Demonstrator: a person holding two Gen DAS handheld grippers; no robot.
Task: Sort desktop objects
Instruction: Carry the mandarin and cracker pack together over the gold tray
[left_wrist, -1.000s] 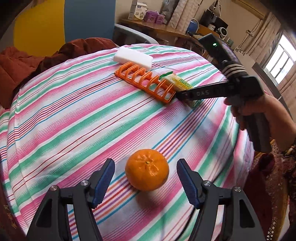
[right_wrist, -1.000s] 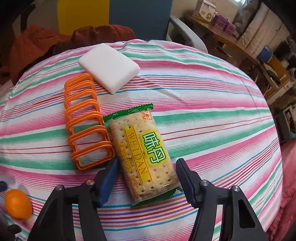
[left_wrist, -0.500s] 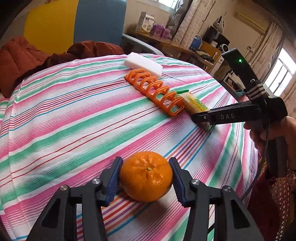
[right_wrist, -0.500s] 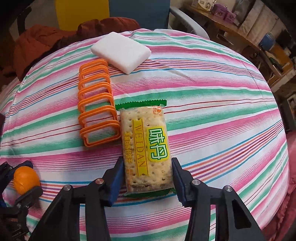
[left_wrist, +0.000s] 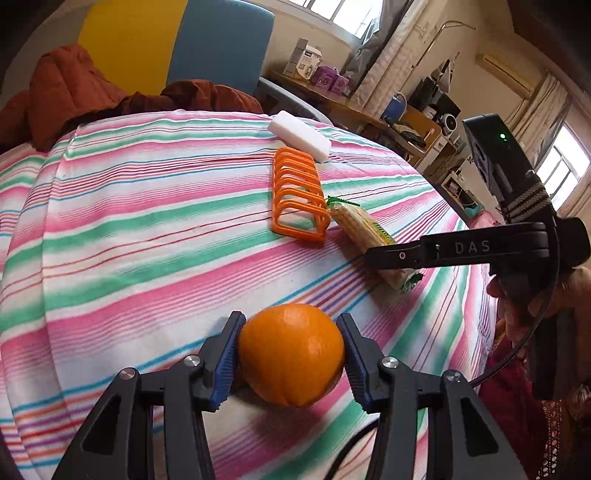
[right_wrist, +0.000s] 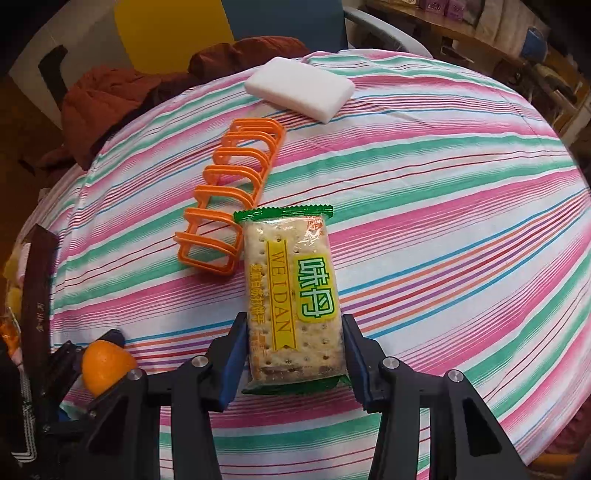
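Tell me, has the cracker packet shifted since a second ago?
Yes. The cracker packet has swung round to lie almost parallel beside the orange rack; earlier it lay angled, its far end touching the rack.

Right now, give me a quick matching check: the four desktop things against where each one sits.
Things:
1. orange
2. cracker pack
3. orange rack
4. white sponge

Places:
A. free on the cloth, far end of the rack
B. between the left gripper jaws
C. free on the cloth, beside the cracker pack
D. between the right gripper jaws

Pairs: 1-B, 2-D, 3-C, 4-A

Both tools (left_wrist: 291, 354) (right_wrist: 293, 354) clamped
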